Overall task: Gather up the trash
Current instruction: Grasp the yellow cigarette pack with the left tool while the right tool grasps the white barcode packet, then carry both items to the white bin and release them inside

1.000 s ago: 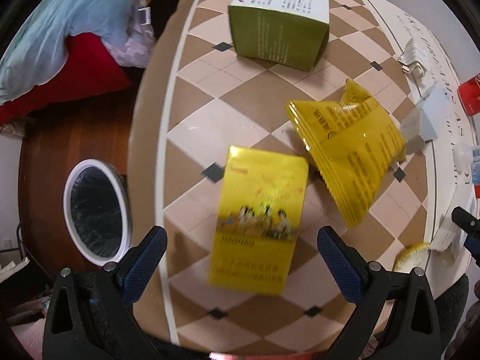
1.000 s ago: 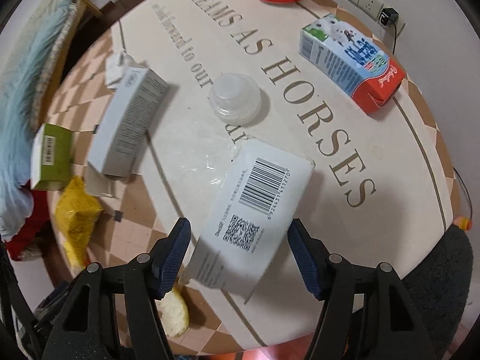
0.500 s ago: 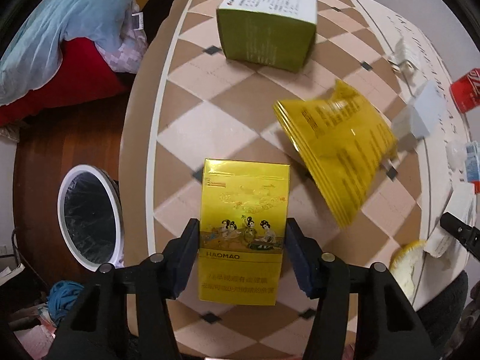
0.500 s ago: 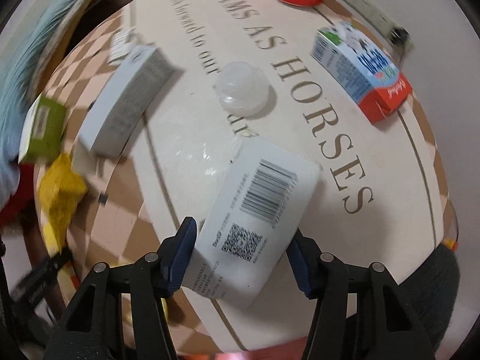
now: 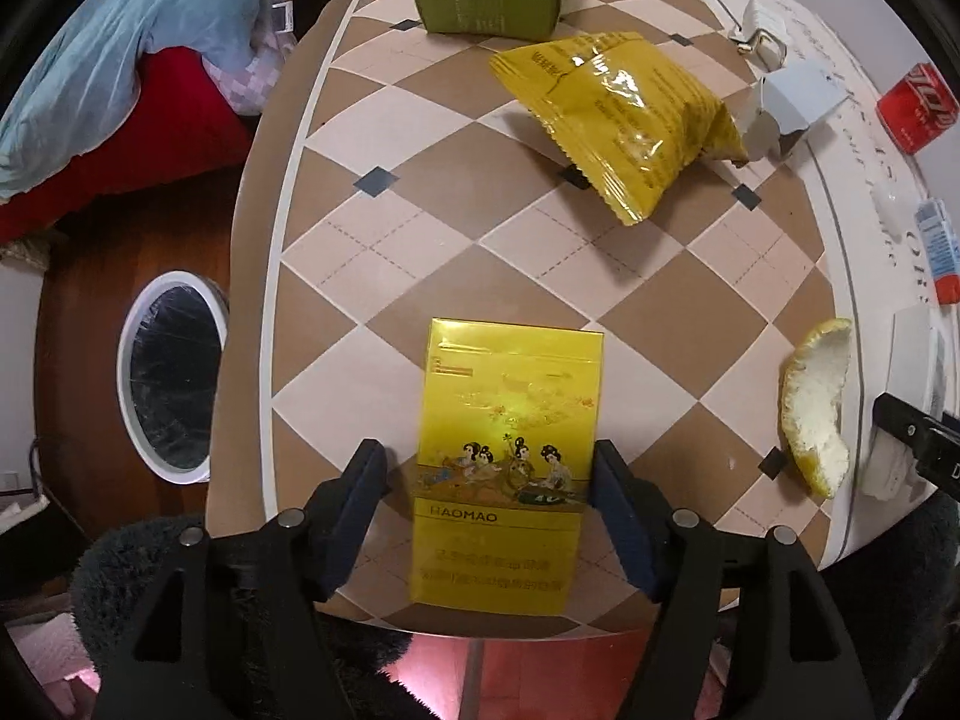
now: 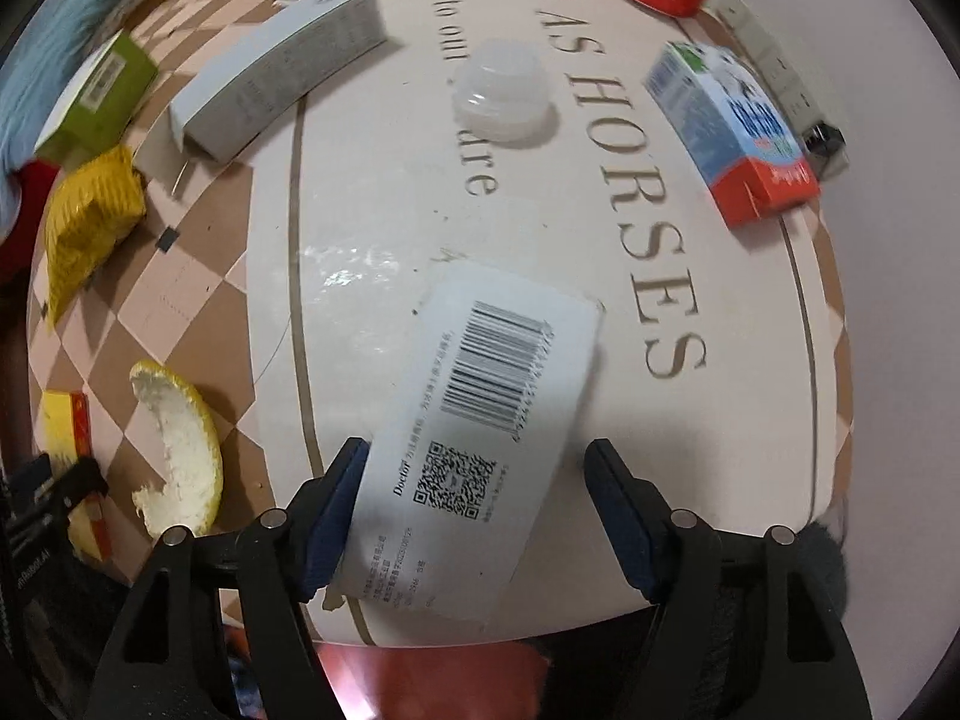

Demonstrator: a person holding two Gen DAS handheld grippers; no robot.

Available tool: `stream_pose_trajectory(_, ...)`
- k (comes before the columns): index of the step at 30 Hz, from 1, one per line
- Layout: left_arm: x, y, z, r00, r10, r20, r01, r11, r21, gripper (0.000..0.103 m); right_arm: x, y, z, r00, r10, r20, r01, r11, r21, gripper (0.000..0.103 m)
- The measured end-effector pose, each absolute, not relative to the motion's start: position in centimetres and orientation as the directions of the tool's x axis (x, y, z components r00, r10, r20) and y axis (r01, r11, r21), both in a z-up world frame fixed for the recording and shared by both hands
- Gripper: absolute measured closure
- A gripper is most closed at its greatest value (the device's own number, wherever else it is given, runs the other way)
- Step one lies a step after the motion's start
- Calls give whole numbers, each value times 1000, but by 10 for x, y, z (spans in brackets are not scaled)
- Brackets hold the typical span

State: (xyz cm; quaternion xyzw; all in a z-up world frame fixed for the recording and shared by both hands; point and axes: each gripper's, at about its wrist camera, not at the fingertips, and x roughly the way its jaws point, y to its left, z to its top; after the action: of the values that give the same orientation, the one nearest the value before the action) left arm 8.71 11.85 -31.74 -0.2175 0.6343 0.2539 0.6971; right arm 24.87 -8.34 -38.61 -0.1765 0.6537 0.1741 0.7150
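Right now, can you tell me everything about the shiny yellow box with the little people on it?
The yellow box is flat and rectangular, glossy like foil-coated card, and looks closed. Small painted figures sit above the word HAOMAO, with gold lettering lower down. It lies near the edge of the checkered table, its near end between the blue pads of the left gripper. The right pad touches its side; the left shows a slight gap.
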Motion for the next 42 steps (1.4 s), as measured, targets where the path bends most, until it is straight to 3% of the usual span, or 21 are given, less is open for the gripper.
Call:
stream_pose_trajectory(3, 81, 116, -318, 100, 83, -992, -635, 773, 0, 36, 237, -91, -386, 114, 41, -993, -430, 903, -12, 31)
stream_pose_trajectory(5, 78, 114, -318, 119, 84, -989, -633, 774, -10, 45, 230, -93, -384, 137, 48, -989, -425, 905, -15, 35)
stream_pose_trajectory(7, 80, 109, -317, 124, 106, -987, -627, 779, 5, 50, 226, -92, -379, 154, 57, -986, -443, 896, -18, 51)
stream_pose_trajectory(12, 76, 103, -310, 146, 134, -980, -632, 775, 12, 50, 215, -84, -364, 163, 80, -983, -483, 875, -9, 51)
stream_pose_trajectory(18, 63, 99, -256, 241, 202, -949, -645, 765, -1, 50, 197, -78, -321, 219, 149, -964, -508, 861, 18, 52)
stream_pose_trajectory(27, 17, 142, -149, 413, 317, -854, -685, 726, -62, 50, 179, 2, -224, 272, 369, -889, -648, 753, 114, 52)
stream_pose_trajectory(31, -17, 180, -126, 424, 365, -829, -724, 687, -68, 50, 150, 59, -192, 224, 477, -850, -734, 656, 175, 52)
stream_pose_trajectory(37, -76, 259, -139, 359, 426, -830, -814, 578, -56, 50, 86, 163, -190, 76, 557, -827, -849, 471, 239, 52)
stream_pose_trajectory(42, -120, 332, -197, 301, 375, -877, -876, 472, -99, 50, 37, 248, -249, -56, 508, -859, -894, 358, 270, 52)
